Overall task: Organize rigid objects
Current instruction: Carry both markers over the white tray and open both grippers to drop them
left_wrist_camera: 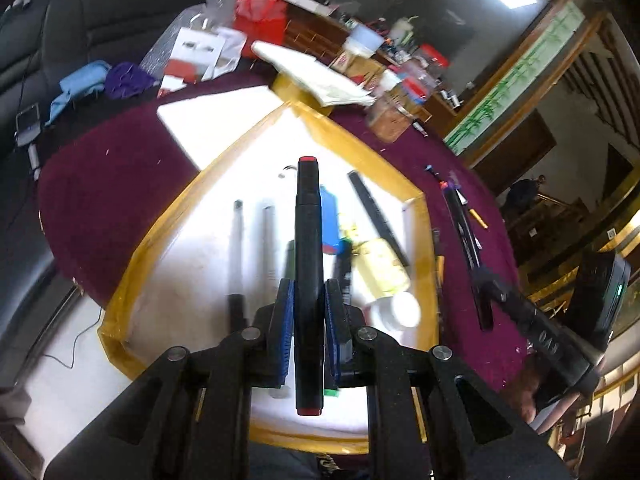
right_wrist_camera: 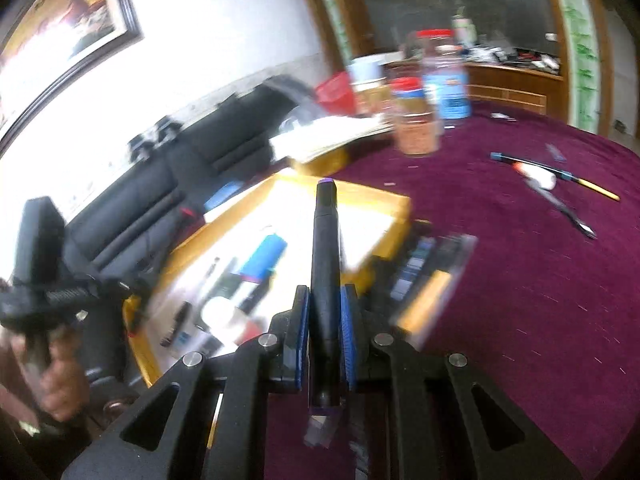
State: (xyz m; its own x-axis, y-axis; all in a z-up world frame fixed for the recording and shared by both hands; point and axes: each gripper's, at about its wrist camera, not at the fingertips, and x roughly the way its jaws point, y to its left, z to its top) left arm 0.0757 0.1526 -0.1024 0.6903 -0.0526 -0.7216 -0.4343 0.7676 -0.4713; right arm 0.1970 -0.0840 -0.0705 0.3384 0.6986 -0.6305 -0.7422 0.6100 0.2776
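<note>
My left gripper [left_wrist_camera: 309,300] is shut on a black marker with red ends [left_wrist_camera: 308,264], held lengthwise above a white tray with yellow taped rim [left_wrist_camera: 132,264]. In the tray lie two grey pens [left_wrist_camera: 238,240], a blue box [left_wrist_camera: 330,220], a black strip [left_wrist_camera: 378,216], a yellow bottle [left_wrist_camera: 380,268] and a white cap [left_wrist_camera: 402,310]. My right gripper [right_wrist_camera: 325,320] is shut on a black marker with purple ends [right_wrist_camera: 326,264], over the tray's right edge [right_wrist_camera: 400,208]. The other gripper shows at the right of the left wrist view [left_wrist_camera: 560,332] and at the left of the right wrist view [right_wrist_camera: 40,280].
The round table has a dark red cloth [right_wrist_camera: 520,280]. Loose pens lie on the cloth [right_wrist_camera: 560,184] [left_wrist_camera: 464,220]. Jars and bottles [right_wrist_camera: 416,120], papers [left_wrist_camera: 316,72] and a red bag [left_wrist_camera: 260,16] stand at the back. A black sofa [right_wrist_camera: 168,192] is behind the table.
</note>
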